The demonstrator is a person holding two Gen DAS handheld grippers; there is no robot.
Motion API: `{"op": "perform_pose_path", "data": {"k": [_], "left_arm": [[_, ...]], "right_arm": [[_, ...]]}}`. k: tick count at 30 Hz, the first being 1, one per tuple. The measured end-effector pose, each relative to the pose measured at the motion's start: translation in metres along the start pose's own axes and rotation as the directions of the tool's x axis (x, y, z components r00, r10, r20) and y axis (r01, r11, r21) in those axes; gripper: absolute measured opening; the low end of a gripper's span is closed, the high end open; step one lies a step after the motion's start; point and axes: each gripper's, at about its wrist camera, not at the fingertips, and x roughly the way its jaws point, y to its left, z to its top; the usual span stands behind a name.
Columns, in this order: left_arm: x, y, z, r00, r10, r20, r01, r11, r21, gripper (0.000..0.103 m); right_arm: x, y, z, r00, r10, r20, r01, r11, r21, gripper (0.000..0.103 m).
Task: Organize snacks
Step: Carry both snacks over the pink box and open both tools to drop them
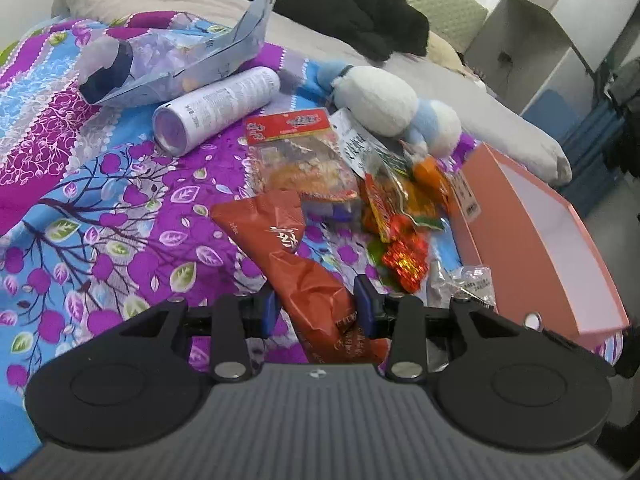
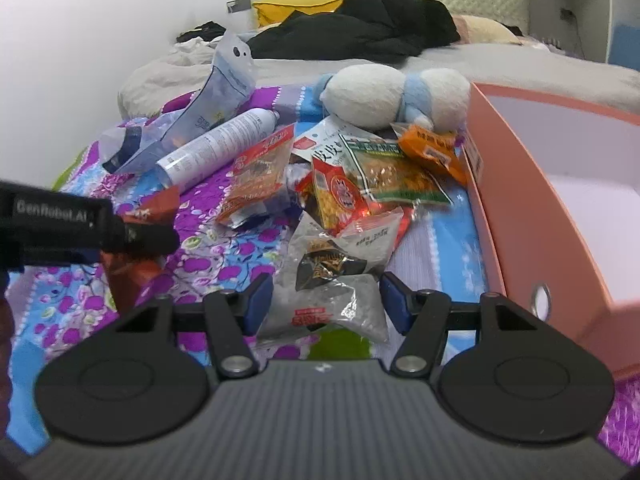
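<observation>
Two tools grip snack packets beside the pink box's (image 2: pixel 520 200) open edge.

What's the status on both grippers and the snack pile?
Left gripper shut on red-brown packet. Right gripper shut on silver packet. Pink box empty, alongside. Plush toy and spray can among snacks.

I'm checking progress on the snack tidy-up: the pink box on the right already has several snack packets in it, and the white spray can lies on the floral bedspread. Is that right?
Not quite. The pink box is still empty: the right wrist view shows only its bare pale floor. The snack packets are piled on the bedspread beside it. The white spray can does lie on the bedspread.
</observation>
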Motion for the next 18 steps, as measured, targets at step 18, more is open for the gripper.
{"op": "perform_pose_path", "data": {"k": [18], "left_arm": [[-0.064, -0.055, 0.011, 0.999, -0.022, 0.042, 0.019, 0.997, 0.075, 0.044]], "right_arm": [[-0.075, -0.012, 0.027, 0.994, -0.007, 0.111, 0.005, 1.000, 0.018, 0.061]]}}
